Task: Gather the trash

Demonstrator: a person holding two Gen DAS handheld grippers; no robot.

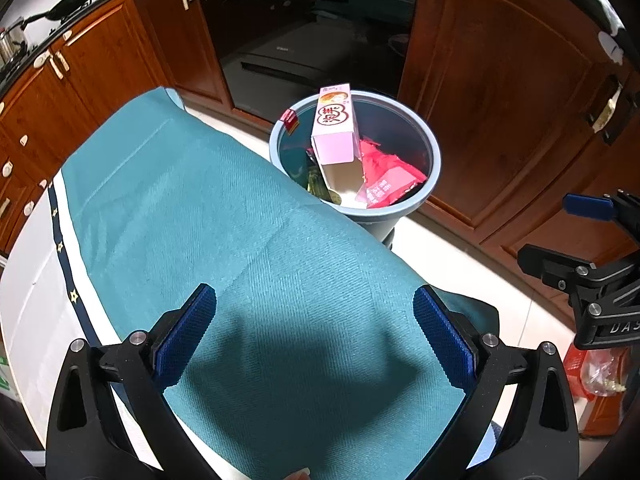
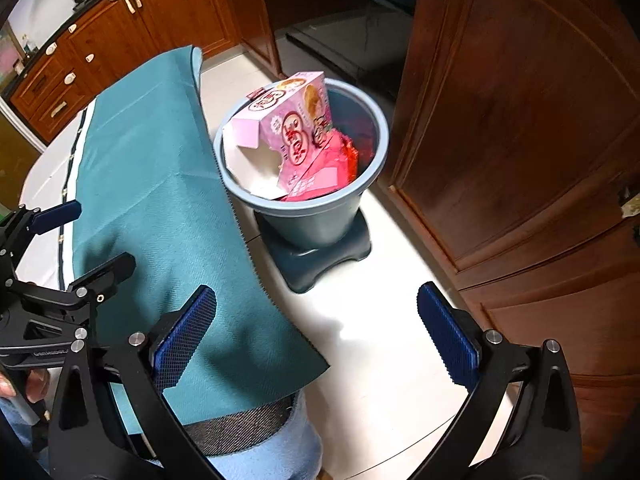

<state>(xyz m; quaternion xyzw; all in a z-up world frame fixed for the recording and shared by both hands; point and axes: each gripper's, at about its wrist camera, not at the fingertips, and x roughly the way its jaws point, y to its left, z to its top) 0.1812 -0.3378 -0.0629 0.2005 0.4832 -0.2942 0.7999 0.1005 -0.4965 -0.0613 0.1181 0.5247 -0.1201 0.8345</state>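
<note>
Apparently done: both grippers, left (image 1: 314, 336) and right (image 2: 316, 336), had jaws wide, empty. Trash sat in bin (image 2: 240, 196); pink box (image 2: 288, 132) leaned over rim, might tip out.

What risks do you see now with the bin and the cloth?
1. The pink box stands high in the blue bin, above its rim; it might tip out if bumped.
2. The bin sits on a dark stool, so a knock could topple it.
3. The teal cloth overhangs the table edge; a gripper could snag it.
</note>
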